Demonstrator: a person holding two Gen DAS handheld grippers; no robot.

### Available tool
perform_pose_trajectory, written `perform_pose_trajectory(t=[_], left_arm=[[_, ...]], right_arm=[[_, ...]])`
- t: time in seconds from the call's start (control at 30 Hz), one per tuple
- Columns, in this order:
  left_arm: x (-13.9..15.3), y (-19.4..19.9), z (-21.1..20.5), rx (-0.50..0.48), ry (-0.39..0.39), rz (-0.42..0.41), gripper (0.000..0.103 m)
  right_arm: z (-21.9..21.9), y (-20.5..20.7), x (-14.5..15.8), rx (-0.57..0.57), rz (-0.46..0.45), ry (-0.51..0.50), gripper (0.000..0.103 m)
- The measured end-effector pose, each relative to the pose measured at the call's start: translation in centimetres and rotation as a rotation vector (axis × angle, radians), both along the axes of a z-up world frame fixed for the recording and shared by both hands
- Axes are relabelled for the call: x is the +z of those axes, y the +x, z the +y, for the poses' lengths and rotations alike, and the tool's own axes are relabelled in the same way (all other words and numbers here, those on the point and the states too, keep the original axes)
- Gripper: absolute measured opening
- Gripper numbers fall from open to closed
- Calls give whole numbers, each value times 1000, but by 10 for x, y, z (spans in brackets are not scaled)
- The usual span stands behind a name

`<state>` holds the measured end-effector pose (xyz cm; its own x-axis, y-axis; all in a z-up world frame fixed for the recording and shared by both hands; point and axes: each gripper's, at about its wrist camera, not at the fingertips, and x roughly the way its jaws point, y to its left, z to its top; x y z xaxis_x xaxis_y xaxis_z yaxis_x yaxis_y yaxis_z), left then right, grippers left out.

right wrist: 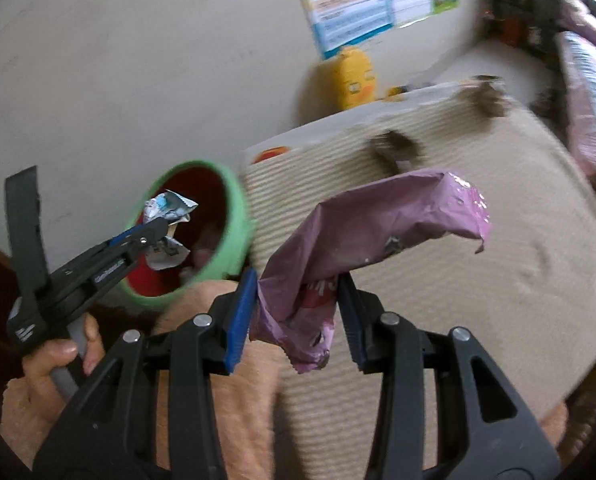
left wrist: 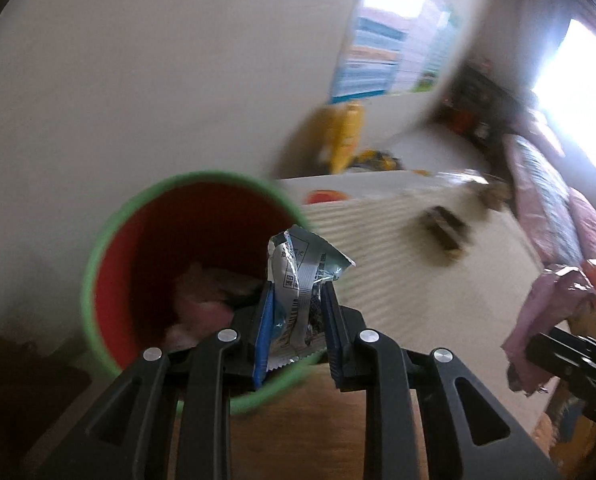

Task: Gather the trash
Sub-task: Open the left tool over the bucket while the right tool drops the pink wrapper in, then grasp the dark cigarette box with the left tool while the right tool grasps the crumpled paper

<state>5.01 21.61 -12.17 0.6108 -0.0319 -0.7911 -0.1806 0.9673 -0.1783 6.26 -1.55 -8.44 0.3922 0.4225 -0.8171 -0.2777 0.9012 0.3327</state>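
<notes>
My left gripper (left wrist: 294, 300) is shut on a silver and blue wrapper (left wrist: 298, 276) and holds it over the near rim of a bin (left wrist: 98, 248) with a green rim and red inside; pale trash lies in the bin. In the right wrist view the left gripper (right wrist: 154, 236) sits at the bin's (right wrist: 234, 224) mouth with the wrapper (right wrist: 166, 210). My right gripper (right wrist: 298, 300) is shut on a crumpled purple wrapper (right wrist: 378, 228), held above the striped mat, right of the bin. The purple wrapper (left wrist: 546, 312) also shows at the right of the left wrist view.
A cream striped mat (right wrist: 478, 248) covers the floor, with two dark brown scraps (right wrist: 394, 146) on it. A yellow plush toy (right wrist: 354, 80) leans on the white wall under a poster (right wrist: 350, 4). Pink bedding (left wrist: 554, 208) lies at the right.
</notes>
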Motion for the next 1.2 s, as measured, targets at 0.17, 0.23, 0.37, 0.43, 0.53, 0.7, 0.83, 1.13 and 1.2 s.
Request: perform_pose_trajectory(t=[0.17, 0.23, 0.37, 0.43, 0.53, 0.7, 0.83, 1.13, 1.2], left_arm=[[-15, -2, 49, 107, 3, 49, 22], [-17, -2, 60, 125, 24, 60, 29], [-20, -1, 79, 171, 36, 73, 48], [-19, -2, 85, 188, 39, 71, 56], [-16, -3, 89, 212, 47, 62, 63], [-8, -4, 84, 221, 36, 41, 63], [4, 12, 51, 145, -26, 17, 63], [2, 106, -108, -148, -140, 18, 66], [-12, 135, -146, -172, -117, 50, 73]], right_arm=[[53, 21, -11, 92, 23, 40, 40], [76, 30, -15, 131, 29, 48, 40], [107, 42, -18, 184, 16, 59, 48], [121, 46, -21, 218, 15, 67, 56], [128, 48, -23, 228, 14, 77, 69], [99, 49, -16, 178, 14, 119, 77], [36, 42, -12, 44, 0, 89, 83], [-134, -11, -35, -347, 56, -25, 83], [-164, -24, -41, -409, 71, -13, 83]])
